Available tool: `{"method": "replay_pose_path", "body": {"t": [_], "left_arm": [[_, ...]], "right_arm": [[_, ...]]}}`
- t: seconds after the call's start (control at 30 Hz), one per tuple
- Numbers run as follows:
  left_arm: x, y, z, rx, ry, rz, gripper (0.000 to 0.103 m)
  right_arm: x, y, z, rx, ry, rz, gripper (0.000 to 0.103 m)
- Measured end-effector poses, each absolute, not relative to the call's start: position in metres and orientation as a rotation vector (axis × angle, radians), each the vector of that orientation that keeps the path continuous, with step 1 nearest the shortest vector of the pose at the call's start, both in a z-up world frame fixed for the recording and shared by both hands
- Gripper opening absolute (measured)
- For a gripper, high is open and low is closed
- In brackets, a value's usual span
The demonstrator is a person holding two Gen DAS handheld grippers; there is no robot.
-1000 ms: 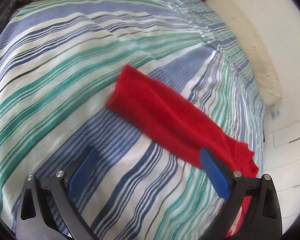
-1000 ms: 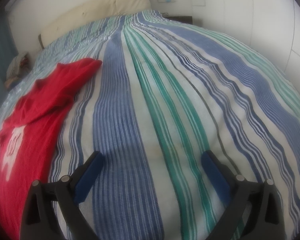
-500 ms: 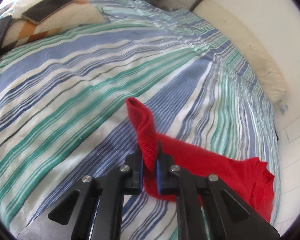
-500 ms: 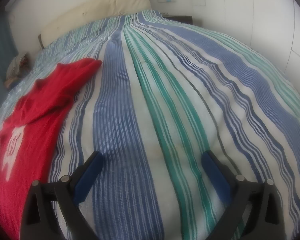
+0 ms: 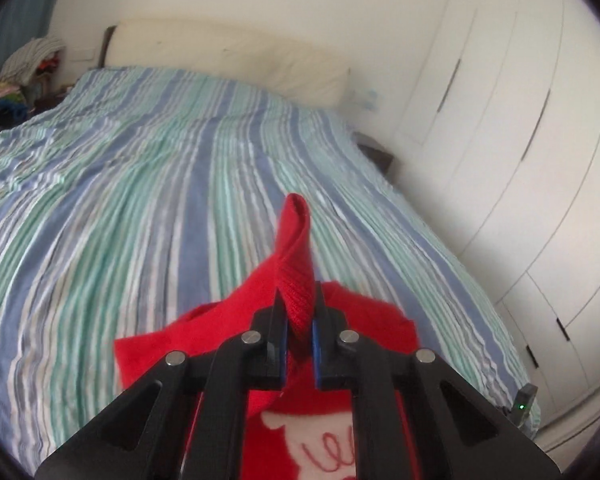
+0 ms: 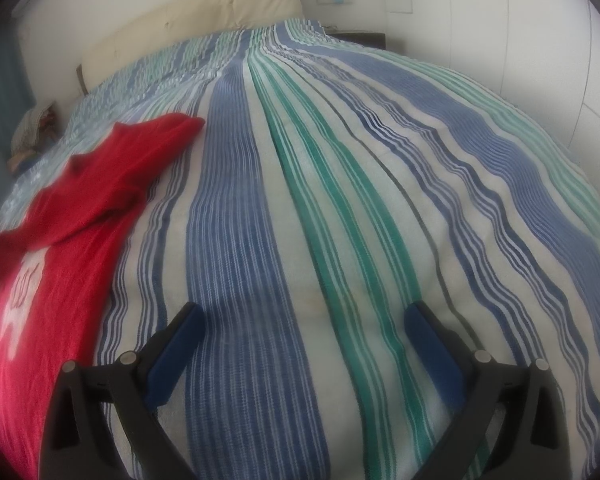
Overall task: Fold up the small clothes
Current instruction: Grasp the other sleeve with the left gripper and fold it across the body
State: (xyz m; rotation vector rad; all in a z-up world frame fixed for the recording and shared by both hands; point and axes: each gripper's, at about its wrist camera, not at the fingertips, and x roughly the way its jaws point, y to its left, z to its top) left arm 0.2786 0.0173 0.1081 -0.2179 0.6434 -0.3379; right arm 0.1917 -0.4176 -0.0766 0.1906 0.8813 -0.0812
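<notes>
Red knit: we see a small red sweater [image 6: 60, 216], ribbed at the cuff, with a white motif on its front carrying looping red script that we cannot read.
Sweater's place: it lies on the striped bedspread [image 6: 340, 200] toward the bed's left edge in the right wrist view, body spread flat, one sleeve [image 6: 152, 140] stretched toward the headboard [image 6: 196, 12].
Lifted sleeve: in the left wrist view the other sleeve [image 5: 296, 264] rises off the bedspread, its cuff end folded over and pointing up past the fingers, above the sweater's front.
Left gripper [image 5: 299, 312]: we find its two black fingers drawn together and clamped on the ribbed sleeve, blue pads pressing the cloth from both sides.
Right gripper [image 6: 300, 332]: its blue-padded fingers stand wide apart over bare bedspread, to the right of the sweater, touching no cloth.
Bedspread: blue, green and white stripes run lengthwise toward the cream headboard.
Surroundings: white wardrobe doors [image 5: 520, 120] stand along the bed's right side, and a pile of clothes [image 5: 24, 72] sits beyond the far left corner.
</notes>
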Motion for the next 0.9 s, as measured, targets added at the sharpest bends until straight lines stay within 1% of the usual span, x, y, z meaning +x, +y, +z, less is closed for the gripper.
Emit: {"method": "replay_pose_path", "body": {"t": [0.07,0.1,0.13,0.17,0.2,0.23,0.27,0.37,0.47,0.57,0.63,0.73,0.83,0.9], "left_arm": [[0.284,-0.022,0.101,-0.162,0.641,-0.417,0.008],[0.29,-0.04,0.093,-0.154,0.68,-0.476,0.009],[0.298,-0.056,0.081,-0.152,0.739,-0.52,0.015],[0.304,-0.068,0.068,-0.146,0.802,-0.533,0.023],[0.306,-0.077,0.054,-0.131,0.861,-0.517,0.058],[0.305,-0.079,0.044,-0.121,0.887,-0.488,0.082],[0.299,-0.074,0.039,-0.124,0.874,-0.467,0.085],[0.278,-0.044,0.03,-0.157,0.855,-0.427,0.086],[0.261,0.009,0.021,-0.197,0.845,-0.293,0.087],[0.25,0.063,0.002,-0.232,0.895,-0.234,0.087],[0.241,0.086,-0.009,-0.194,0.914,-0.235,0.087],[0.225,0.088,-0.026,-0.051,0.937,-0.234,0.087],[0.222,0.067,-0.044,0.05,0.954,-0.24,0.087],[0.228,0.053,-0.054,0.105,0.931,-0.212,0.087]], "right_arm": [[0.191,-0.418,-0.077,0.19,0.88,-0.081,0.1],[0.192,-0.418,-0.077,0.19,0.88,-0.081,0.1],[0.192,-0.418,-0.077,0.189,0.88,-0.081,0.1],[0.191,-0.418,-0.077,0.19,0.88,-0.081,0.1],[0.191,-0.418,-0.077,0.19,0.88,-0.081,0.1],[0.191,-0.418,-0.077,0.19,0.88,-0.081,0.1],[0.191,-0.418,-0.077,0.191,0.88,-0.081,0.1],[0.191,-0.417,-0.077,0.191,0.88,-0.08,0.1],[0.191,-0.417,-0.077,0.19,0.883,-0.079,0.1],[0.193,-0.414,-0.077,0.176,0.893,-0.081,0.102],[0.194,-0.412,-0.077,0.163,0.899,-0.086,0.102],[0.195,-0.413,-0.077,0.162,0.899,-0.087,0.102],[0.195,-0.411,-0.077,0.158,0.9,-0.089,0.102],[0.195,-0.411,-0.077,0.153,0.902,-0.093,0.102]]}}
